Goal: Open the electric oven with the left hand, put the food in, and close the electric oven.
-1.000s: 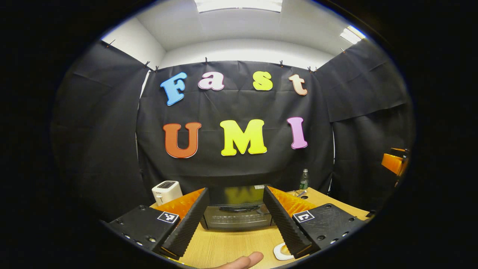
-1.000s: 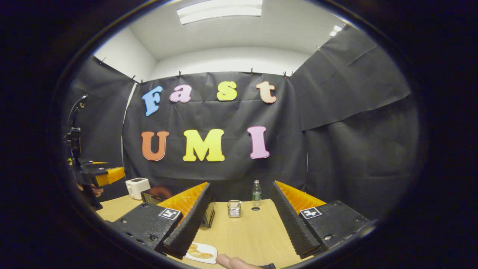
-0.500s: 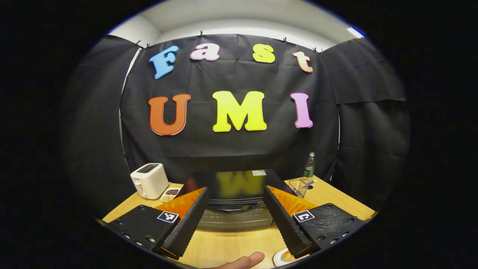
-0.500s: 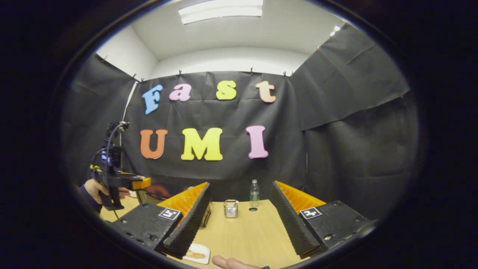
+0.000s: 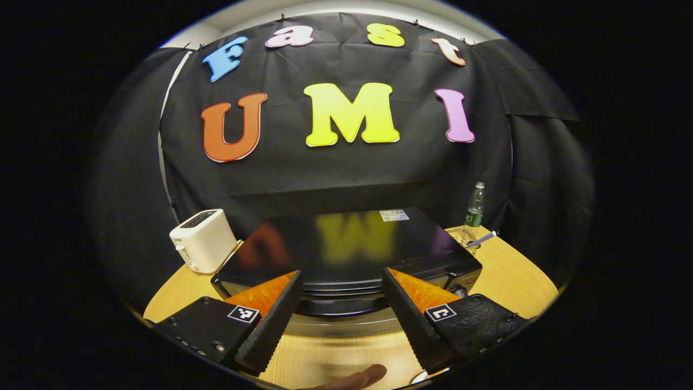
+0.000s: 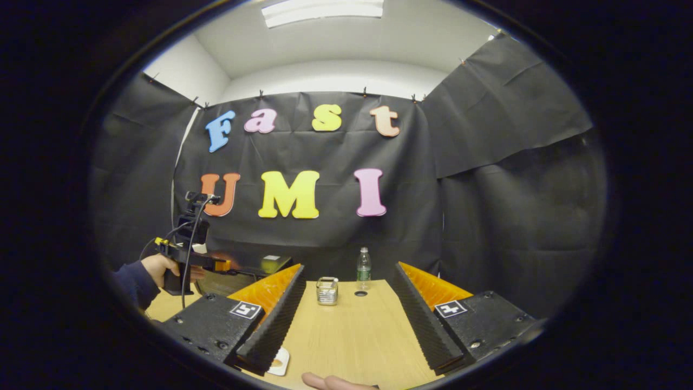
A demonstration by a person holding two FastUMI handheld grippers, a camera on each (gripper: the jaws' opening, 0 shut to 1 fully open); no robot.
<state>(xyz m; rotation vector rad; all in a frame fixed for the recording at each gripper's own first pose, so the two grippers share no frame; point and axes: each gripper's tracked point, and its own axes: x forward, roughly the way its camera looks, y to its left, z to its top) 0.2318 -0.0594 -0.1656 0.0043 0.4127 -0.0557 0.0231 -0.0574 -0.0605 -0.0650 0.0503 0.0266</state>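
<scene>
**Left gripper view: open gripper right above the oven front**

Left gripper view has the left gripper [image 5: 341,319] with fingers spread wide, nothing between them, hanging just over the front edge of the black electric oven [image 5: 346,249]. Oven sits on the wooden table [image 5: 509,276], glossy top facing up, door handle bar between the two fingers' lines but not touched. White toaster [image 5: 203,240] just left of the oven, a plastic bottle [image 5: 475,206] behind its right corner, a clear holder with a pen [image 5: 476,239] near that. A fingertip [image 5: 363,375] pokes in at the bottom edge.

Right gripper view: right gripper [image 6: 346,319] also spread apart, empty, above bare table. White plate with food [image 6: 280,361] peeks out at its left finger's tip. Far left, a hand [image 6: 159,265] in a dark sleeve holds the left gripper at the oven. Glass holder [image 6: 326,291] and bottle stand at the table's far end.
</scene>
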